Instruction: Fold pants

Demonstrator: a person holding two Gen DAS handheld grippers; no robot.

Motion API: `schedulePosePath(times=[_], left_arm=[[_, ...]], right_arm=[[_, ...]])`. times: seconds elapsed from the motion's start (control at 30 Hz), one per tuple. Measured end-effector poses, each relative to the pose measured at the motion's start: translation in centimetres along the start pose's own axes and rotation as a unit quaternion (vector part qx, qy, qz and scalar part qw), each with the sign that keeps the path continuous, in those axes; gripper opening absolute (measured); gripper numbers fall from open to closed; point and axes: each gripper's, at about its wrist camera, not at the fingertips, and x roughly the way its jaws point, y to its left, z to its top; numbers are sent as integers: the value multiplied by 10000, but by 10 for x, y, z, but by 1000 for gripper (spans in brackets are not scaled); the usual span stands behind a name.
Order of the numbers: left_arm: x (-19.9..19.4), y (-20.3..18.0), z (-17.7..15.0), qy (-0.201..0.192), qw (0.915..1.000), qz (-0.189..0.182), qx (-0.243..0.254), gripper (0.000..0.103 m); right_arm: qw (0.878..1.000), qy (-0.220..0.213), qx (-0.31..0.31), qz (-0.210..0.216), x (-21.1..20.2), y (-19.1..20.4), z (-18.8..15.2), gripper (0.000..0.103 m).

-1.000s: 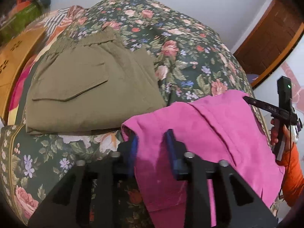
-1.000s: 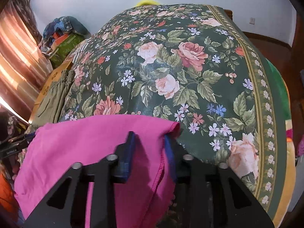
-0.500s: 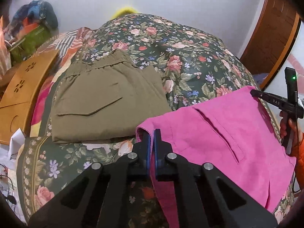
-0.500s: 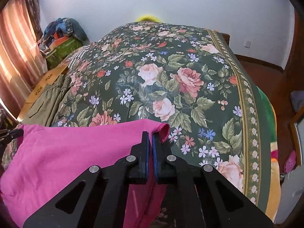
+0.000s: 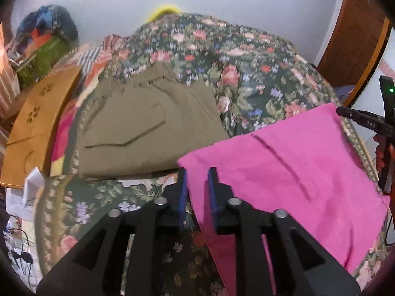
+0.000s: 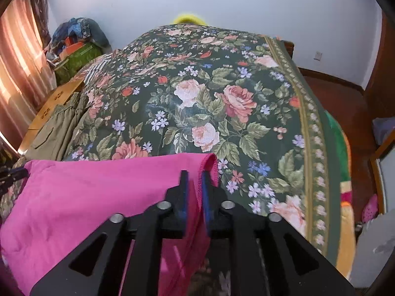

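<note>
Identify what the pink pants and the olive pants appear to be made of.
Pink pants: thin matte woven cloth, probably cotton; it drapes softly and its edge is overlock-stitched. Olive pants: heavier matte weave, perhaps cotton twill; the fold lies flat, with a crisp pocket flap.

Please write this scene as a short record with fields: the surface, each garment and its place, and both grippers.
surface: bed with dark floral bedspread
garment in work: bright pink cloth pants, at the near edge of the bed
other garment: folded olive-green pants, lying flat, apart from the pink pants
left gripper: jaws opening, one pink corner between them
right gripper: jaws opening, the other stitched pink corner between them
</note>
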Motion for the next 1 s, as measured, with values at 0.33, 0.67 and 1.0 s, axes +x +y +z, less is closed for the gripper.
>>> schedulePosePath(times=[0.33,0.67,1.0], left_arm=[[-37,-60,-10,-32,9977,-618,280,31],[-18,-83,-56,321,9970,-655,246,34],[-41,-75,-62,344,9987,-358,143,42]], right_arm=[[9967,-113,-577,568,-44,58,-23,36],[9917,669,-917,611,-44,75,-83,36],[9931,835,-591,571,-54,71,-91,37]])
